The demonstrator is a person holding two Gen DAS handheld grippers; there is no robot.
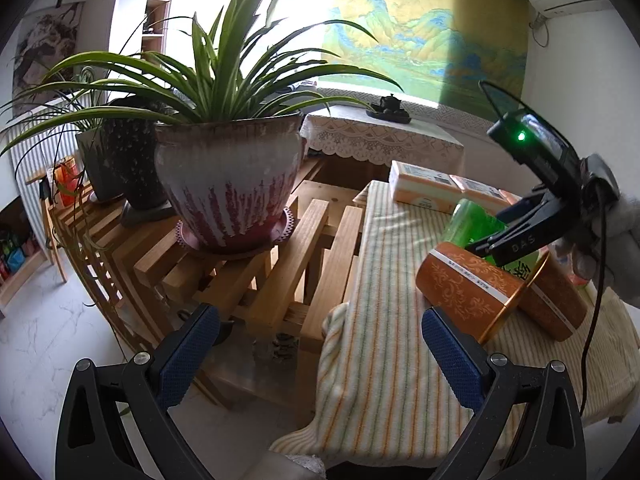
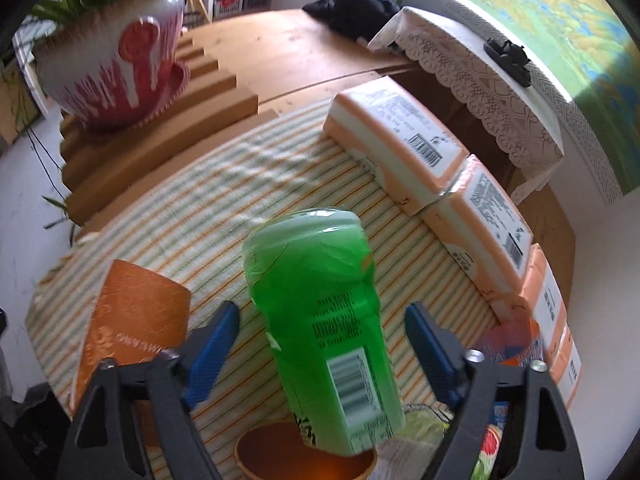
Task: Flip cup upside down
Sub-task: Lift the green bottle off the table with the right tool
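**Orange cups on the striped cloth, both tongs apart**

An orange patterned cup (image 1: 464,284) lies on its side on the striped cloth (image 1: 384,344), its gold rim against a second orange cup (image 1: 556,300) lying just beside it. In the right wrist view an orange cup (image 2: 132,316) sits at the lower left and an open orange rim (image 2: 304,458) shows at the bottom edge, with a green plastic-wrapped bottle (image 2: 320,320) tilted above it.

The right tongs (image 2: 320,344) stand apart on either side of the green bottle; whether the blue pads (image 2: 212,344) touch it cannot be told. The left tongs (image 1: 320,356) are apart and hold nothing, hanging over the cloth's near-left edge.

Peach-and-white tissue packs (image 2: 400,136) line the cloth's far side. A potted spider plant (image 1: 228,180) stands on the slatted wooden surface (image 1: 288,248) to the left.
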